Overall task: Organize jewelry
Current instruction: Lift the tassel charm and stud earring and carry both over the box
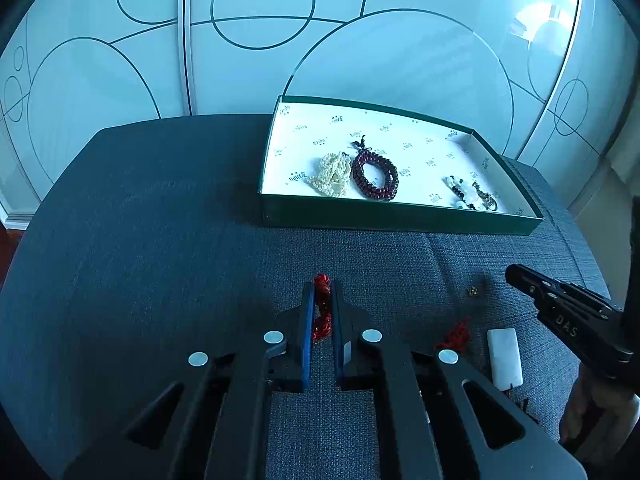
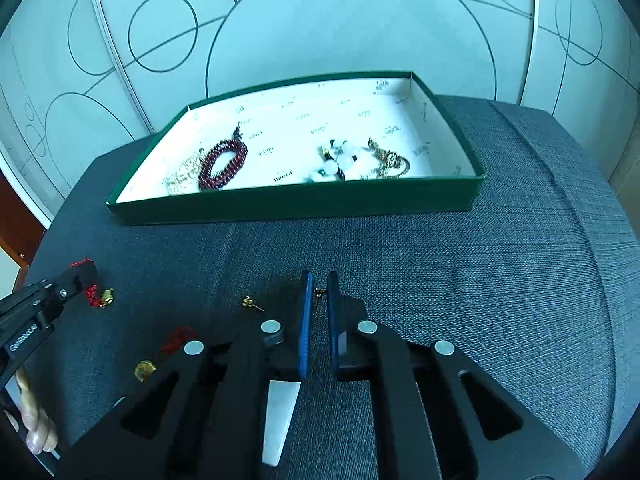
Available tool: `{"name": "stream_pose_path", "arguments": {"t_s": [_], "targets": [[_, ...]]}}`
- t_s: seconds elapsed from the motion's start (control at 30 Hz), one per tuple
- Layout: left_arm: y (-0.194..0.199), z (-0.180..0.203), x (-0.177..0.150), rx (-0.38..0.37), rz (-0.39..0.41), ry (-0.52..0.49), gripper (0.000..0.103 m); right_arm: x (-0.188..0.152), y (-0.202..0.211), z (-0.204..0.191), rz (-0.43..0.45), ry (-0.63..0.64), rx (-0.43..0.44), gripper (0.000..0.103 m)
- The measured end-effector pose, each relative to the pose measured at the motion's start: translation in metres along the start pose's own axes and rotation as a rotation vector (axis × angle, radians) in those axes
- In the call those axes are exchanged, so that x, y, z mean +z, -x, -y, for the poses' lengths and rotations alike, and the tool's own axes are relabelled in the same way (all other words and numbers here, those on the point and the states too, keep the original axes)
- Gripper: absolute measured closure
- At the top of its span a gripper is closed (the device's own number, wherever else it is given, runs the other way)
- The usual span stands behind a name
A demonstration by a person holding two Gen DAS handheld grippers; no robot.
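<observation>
My left gripper (image 1: 322, 286) is shut on a red knotted cord (image 1: 321, 322), which pokes out past the fingertips; the right wrist view shows a gold bead (image 2: 106, 298) hanging from that cord. My right gripper (image 2: 319, 280) is down on the dark fabric surface, its blue pads closed on a small gold earring (image 2: 319, 293). A second gold earring (image 2: 250, 302) lies just to its left. A white flat pendant (image 2: 280, 412) lies under the right gripper's body. Another red cord (image 2: 176, 340) with a gold charm (image 2: 145, 369) lies between the two grippers.
A shallow green box (image 2: 296, 204) with a white lining stands at the back. It holds a pearl strand (image 1: 332, 176), a dark red bead bracelet (image 1: 374, 176), a white bead bracelet (image 2: 340, 160) and a gold chain (image 2: 388, 158). A glossy patterned wall stands behind.
</observation>
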State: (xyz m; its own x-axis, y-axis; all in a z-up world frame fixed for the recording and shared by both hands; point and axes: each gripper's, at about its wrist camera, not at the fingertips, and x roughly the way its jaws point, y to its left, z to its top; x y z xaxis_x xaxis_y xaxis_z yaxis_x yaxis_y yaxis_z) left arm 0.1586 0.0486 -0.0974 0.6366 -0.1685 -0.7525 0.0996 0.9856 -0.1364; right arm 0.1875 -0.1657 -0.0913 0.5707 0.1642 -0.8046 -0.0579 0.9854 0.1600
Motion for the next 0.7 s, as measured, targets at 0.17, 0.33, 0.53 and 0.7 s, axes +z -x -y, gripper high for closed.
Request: {"name": "stream_pose_path", "arguments": {"t_s": [0.17,0.33,0.53,0.7], "targets": [[0.007,0.004,0.002,-0.008,0.007,-0.005,0.095,0.001,0.018,0.001,0.023,-0.005,0.008,0.096],[0.016,0.011,0.008,-0.022,0.025,-0.009,0.095,0.004,0.031,0.002,0.04,-0.009,0.017,0.096],[0.03,0.023,0.024,-0.034,0.065,-0.025,0.095,0.015,0.047,0.004,0.072,-0.018,0.03,0.096],[0.041,0.034,0.045,-0.042,0.108,-0.044,0.095,0.031,0.057,0.005,0.102,-0.027,0.041,0.096]]}}
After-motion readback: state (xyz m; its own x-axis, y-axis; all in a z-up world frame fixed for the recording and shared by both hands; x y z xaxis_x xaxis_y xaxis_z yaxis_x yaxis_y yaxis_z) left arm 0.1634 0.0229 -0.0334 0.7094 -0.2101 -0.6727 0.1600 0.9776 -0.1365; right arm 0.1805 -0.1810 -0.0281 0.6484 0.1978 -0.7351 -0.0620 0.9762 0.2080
